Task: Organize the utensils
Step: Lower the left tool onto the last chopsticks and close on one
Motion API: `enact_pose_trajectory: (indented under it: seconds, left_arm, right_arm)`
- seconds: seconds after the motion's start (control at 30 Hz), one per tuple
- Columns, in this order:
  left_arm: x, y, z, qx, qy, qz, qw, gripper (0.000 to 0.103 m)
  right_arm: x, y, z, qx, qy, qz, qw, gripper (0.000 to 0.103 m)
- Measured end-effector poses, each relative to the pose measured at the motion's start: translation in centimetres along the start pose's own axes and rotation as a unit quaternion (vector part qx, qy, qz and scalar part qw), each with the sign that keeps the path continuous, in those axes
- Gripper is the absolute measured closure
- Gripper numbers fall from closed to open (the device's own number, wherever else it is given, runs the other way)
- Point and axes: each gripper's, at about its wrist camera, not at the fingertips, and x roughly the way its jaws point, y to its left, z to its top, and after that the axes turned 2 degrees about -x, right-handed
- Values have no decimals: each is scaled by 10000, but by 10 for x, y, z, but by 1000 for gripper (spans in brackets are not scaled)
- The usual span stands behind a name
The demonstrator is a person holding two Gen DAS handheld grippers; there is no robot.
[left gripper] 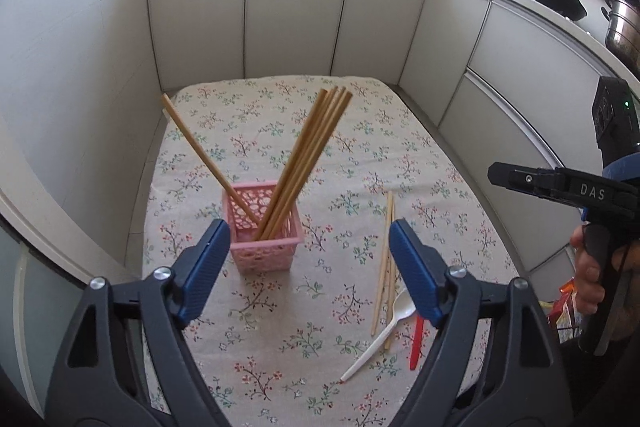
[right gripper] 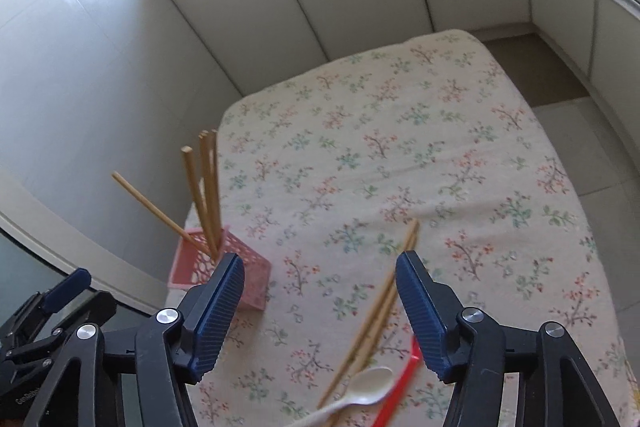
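red utensil (left gripper: 417, 341) half hidden behind gripper pad, white spoon (right gripper: 360, 397) handle cut off

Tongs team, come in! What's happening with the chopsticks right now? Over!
Left tongs and right tongs open, empty. Some chopsticks in pink basket; loose chopsticks, white spoon on cloth. Nothing blocking.

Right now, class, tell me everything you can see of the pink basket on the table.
The pink basket is a small square plastic holder with perforated lattice walls and an open top. It stands upright on the floral tablecloth, left of the loose utensils. Several wooden chopsticks lean inside it, one slanting away left. Nothing grips it.
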Motion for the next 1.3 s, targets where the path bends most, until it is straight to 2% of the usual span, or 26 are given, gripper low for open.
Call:
enact_pose_trajectory:
  seconds: [0.17,0.27,0.57,0.63,0.7,0.9,1.0,1.17,1.3]
  left_arm:
    - [21,-15,-18,174,546,-267,9980,21]
    - [35,-28,-26,315,775,-300,9960,21]
    - [80,-62,-31,483,1226,-385,9905,22]
    - [93,-66,-31,478,1323,-332,9895,26]
    - [111,-71,-30,484,1454,-314,9877,42]
    - [167,-89,-33,708,1724,-324,9819,75]
    - [188,-94,-32,776,1767,-356,9805,81]
    - [207,-98,-25,911,1693,-421,9804,82]
    - [228,-91,-16,774,1741,-468,9806,84]
  right_arm:
    - [4,-30,-16,182,369,-202,9989,31]
    - [5,-48,-22,340,525,-279,9977,29]
    - [17,-86,-34,730,956,-520,9914,24]
    - [21,-95,-37,822,1058,-552,9894,24]
    - [26,-102,-38,916,1159,-597,9872,24]
    - [40,-114,-38,1027,1399,-631,9828,24]
    - [47,-117,-37,1077,1533,-608,9804,24]
    - [51,-124,-33,1130,1624,-639,9781,24]
    - [54,-132,-31,1201,1658,-691,9764,24]
